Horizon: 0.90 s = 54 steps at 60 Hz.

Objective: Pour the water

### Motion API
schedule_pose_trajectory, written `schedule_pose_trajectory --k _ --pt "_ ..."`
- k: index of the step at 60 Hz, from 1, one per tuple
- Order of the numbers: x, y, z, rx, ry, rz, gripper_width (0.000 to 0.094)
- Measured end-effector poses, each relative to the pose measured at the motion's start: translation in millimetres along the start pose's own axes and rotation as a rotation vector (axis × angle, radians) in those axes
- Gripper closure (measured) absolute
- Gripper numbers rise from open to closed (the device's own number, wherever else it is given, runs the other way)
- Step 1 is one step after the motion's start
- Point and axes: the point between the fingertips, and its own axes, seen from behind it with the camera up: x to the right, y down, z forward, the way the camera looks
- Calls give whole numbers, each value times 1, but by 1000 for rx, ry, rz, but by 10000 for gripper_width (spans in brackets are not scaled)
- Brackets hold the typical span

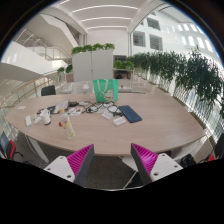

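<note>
From the gripper view, the gripper (113,160) hangs above the near edge of a large oval table with a pale wooden top (150,125). Its two fingers, each with a magenta pad (78,160), stand wide apart with nothing between them; below the gap lies only the table's near edge and dark floor.

The task's things sit well beyond the fingers, on the far left part of the table. A small clear bottle-like container (68,127) stands upright nearest to the fingers (whether it holds water cannot be told). Beside it, further left, are some white objects (40,118), too small to make out.

Toward the middle of the table lies a dark blue flat item (130,115), perhaps a notebook or tablet, with a few dark cables or small items (98,108) scattered just left of it. At the table's far side stands a teal-green chair (106,89).

Behind the table, a white cabinet (92,67) carries green plants on top, and a row of tall leafy green plants (185,75) runs along the right side. The room is a bright white atrium with balconies (30,60) on the left.
</note>
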Motion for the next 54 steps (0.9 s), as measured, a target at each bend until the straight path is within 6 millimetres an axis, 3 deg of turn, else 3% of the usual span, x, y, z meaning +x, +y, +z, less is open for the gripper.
schedule_pose_trajectory --k 5,6,7,10,14,19,23,29,37,49,54 --pt "8 -1 -1 5 46 -13 92" --pt "-4 0 -8 6 57 -13 89" --pt "14 -4 1 10 64 -14 89" --pt "-18 0 -15 19 70 -5 90" --pt "-33 3 -24 16 76 12 90" --pt "-48 -9 -31 80 65 14 89" --pt "-60 -12 -28 141 43 12 88" --pt "-85 2 -9 197 7 20 98" --pt "-135 27 40 222 -59 14 101" --pt "-226 36 167 273 -153 -47 106" --pt "-251 29 215 278 -167 -82 103"
